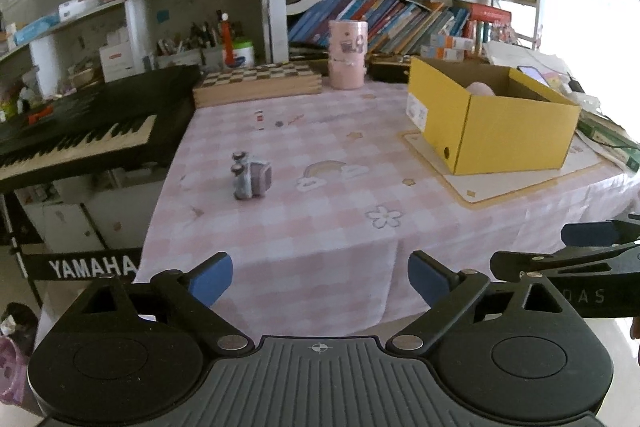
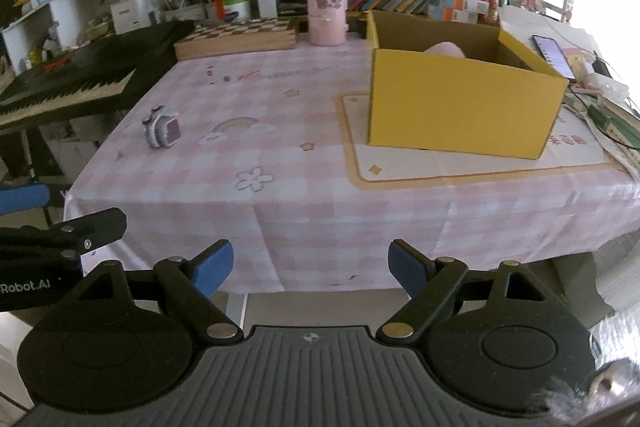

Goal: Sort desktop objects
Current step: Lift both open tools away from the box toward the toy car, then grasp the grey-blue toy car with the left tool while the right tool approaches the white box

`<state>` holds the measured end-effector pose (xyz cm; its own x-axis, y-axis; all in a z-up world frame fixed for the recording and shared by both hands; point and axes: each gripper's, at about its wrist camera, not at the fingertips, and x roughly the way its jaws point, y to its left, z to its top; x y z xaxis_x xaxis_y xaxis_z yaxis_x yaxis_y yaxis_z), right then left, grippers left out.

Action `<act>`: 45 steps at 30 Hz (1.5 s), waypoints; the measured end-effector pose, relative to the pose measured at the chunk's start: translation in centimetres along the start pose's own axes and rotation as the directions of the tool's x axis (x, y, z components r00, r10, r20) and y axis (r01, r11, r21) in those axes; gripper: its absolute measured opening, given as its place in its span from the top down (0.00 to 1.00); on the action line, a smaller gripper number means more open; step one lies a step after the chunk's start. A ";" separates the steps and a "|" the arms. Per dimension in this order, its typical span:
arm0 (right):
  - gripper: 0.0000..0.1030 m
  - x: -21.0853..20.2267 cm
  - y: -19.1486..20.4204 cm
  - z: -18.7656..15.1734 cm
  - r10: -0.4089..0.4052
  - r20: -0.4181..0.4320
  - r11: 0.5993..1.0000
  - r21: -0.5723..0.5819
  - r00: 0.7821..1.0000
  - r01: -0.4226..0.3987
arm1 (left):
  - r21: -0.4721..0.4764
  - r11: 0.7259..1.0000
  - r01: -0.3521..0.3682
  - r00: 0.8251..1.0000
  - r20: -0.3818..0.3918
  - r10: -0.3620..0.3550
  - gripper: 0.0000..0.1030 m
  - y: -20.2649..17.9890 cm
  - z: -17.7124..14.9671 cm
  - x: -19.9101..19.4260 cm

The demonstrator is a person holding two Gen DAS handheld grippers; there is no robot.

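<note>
On the pink-checked table (image 1: 320,235) a small purple toy (image 1: 251,175) stands well beyond both wide, empty tongs: left tongs (image 1: 320,281), right tongs (image 2: 311,269).

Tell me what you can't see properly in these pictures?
- Pink thing in the yellow box: both views, box walls hide most of it.
- Small grey toy: left view, too blurred to identify.
- Tiny bits on the far tablecloth: too small.
- Right gripper: left view, cut by the edge.

table (image 1: 320,247) with box (image 1: 504,135), toy (image 1: 251,175)
</note>
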<state>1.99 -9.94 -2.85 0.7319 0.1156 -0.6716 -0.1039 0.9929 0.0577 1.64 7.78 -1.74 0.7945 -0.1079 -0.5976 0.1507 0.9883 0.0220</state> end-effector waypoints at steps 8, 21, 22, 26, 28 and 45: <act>0.18 0.4 2.0 0.3 0.047 -0.012 0.997 -0.056 0.999 -0.048 | -0.042 0.998 -0.043 0.999 0.000 0.043 0.06 1.8 -0.5 -0.5; 0.18 1.2 4.6 1.0 0.102 -0.009 0.989 -0.108 0.995 -0.102 | -0.076 0.992 -0.097 0.995 0.016 0.099 0.06 4.1 -0.6 -1.2; 0.18 1.2 4.8 1.1 0.104 -0.007 0.988 -0.111 0.995 -0.104 | -0.077 0.992 -0.099 0.995 0.018 0.101 0.06 4.3 -0.5 -1.2; 0.18 1.4 5.4 1.4 0.103 0.000 0.988 -0.113 0.995 -0.103 | -0.073 0.992 -0.099 0.994 0.026 0.102 0.06 4.9 -0.4 -1.1; 0.18 1.5 5.6 1.5 0.102 0.003 0.989 -0.112 0.995 -0.101 | -0.070 0.993 -0.099 0.994 0.030 0.101 0.06 5.2 -0.2 -0.9; 0.19 3.3 6.3 3.4 0.090 0.003 0.990 -0.111 0.996 -0.089 | -0.059 0.995 -0.079 0.996 0.033 0.081 0.06 5.8 1.1 0.9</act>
<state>5.99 -3.25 -2.19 0.7214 0.2047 -0.6616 -0.2431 0.9694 0.0348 3.91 13.27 -1.25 0.8231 -0.0311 -0.5671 0.0526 0.9984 0.0217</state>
